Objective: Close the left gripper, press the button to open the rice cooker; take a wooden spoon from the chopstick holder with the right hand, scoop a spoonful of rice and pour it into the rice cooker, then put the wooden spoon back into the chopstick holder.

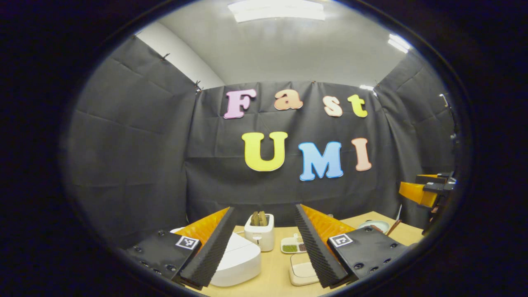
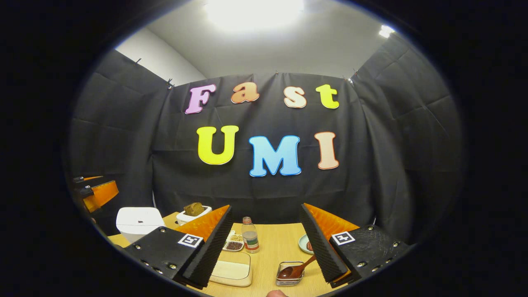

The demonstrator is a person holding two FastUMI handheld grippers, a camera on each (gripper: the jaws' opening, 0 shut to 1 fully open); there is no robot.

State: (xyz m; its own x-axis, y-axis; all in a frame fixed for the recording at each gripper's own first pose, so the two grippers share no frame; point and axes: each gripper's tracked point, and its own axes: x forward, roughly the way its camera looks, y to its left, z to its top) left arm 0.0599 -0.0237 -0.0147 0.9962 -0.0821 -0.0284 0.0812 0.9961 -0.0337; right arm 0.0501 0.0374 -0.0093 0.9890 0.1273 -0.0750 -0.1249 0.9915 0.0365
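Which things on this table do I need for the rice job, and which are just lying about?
For the job:
- white rounded rice cooker, lid shut
- brown wooden spoon, resting in a small clear holder
- shallow cream tray of rice
- left gripper and right gripper, both open

Lying about:
- white toaster with bread
- small clear bottle
- divided dish of beans
- pale round plate

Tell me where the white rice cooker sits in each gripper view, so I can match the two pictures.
Left gripper view: the rice cooker is low and left of centre, partly behind this gripper's left finger.
Right gripper view: the rice cooker is at the far left, on the table's edge.
Shared landmark: the white toaster holding bread, just right of the cooker in both.
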